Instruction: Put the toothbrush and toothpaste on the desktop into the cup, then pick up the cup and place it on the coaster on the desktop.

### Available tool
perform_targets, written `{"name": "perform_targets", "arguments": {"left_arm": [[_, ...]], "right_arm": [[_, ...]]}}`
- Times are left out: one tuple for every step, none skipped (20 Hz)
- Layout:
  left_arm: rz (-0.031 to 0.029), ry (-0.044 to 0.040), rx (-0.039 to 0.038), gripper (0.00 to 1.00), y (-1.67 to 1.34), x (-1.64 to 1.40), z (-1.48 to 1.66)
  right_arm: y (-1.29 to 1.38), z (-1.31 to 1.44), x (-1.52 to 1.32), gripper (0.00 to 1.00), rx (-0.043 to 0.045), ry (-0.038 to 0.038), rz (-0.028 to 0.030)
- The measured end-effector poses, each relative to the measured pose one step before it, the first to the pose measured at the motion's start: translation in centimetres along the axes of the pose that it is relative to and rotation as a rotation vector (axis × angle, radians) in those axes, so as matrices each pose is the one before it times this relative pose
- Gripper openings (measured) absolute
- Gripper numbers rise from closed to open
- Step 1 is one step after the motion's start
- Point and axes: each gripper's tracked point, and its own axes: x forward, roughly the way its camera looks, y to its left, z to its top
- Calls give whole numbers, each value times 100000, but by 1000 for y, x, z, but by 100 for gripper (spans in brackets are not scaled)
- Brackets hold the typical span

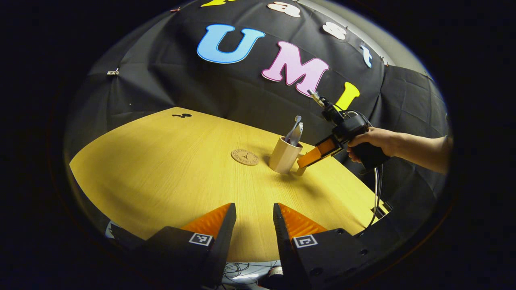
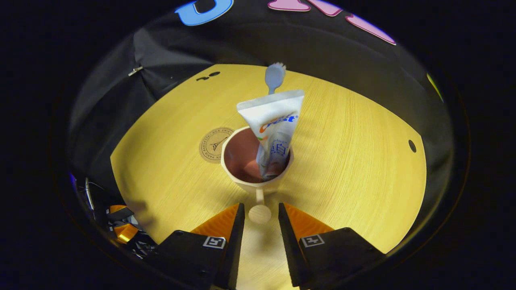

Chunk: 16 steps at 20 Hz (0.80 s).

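A beige cup stands on the wooden table with the white toothpaste tube and the toothbrush upright inside it. My right gripper is open, its fingers straddling the cup's handle with a small gap on each side. In the left gripper view the cup sits just right of the round coaster, and the right gripper, held by a hand, reaches its near side. My left gripper hangs open over the table's near edge, holding nothing.
The round printed coaster lies flat just left of the cup, a short gap away. Bare wooden table spreads to the left. Cables hang off the right gripper near the table's right edge. Black cloth wall stands behind.
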Motion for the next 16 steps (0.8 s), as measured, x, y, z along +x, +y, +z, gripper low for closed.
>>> {"name": "perform_targets", "arguments": {"left_arm": [[-85,-260,-639,58,191,-43,-5],[-19,-140,-778,58,194,200,-2],[135,-152,-720,58,226,82,67],[-168,-90,-765,58,105,169,-4],[16,-111,-652,58,166,58,55],[-216,67,-724,58,146,101,-128],[32,168,-737,58,186,64,32],[-95,98,-758,58,122,63,-122],[36,-145,-736,58,168,22,112],[23,-206,-838,58,172,-62,38],[23,-215,-805,58,70,-71,95],[-6,333,-882,58,196,-11,-180],[242,240,-717,58,207,-22,-42],[285,70,-607,58,296,-41,-79],[329,-62,-730,58,232,1,-1],[184,-97,-865,58,185,-72,23]], "right_arm": [[75,-233,433,52,-1335,2414,-192],[-105,-81,54,52,-817,1972,-613],[177,146,197,52,10,1386,343],[9,181,570,52,206,500,-349],[20,159,378,51,105,846,-353],[41,97,577,51,-268,736,-761],[38,98,341,51,54,1072,-219],[147,72,330,51,118,1249,204],[-126,77,399,51,-269,1303,-840],[-61,-31,360,51,-711,1377,-112],[-14,-22,303,51,-247,1821,97],[51,-45,254,51,435,1531,-36],[-118,-12,171,51,720,1563,-174],[-40,82,332,51,1163,939,475],[58,-126,234,44,550,1500,793],[12,125,-174,37,-337,-116,125]]}}
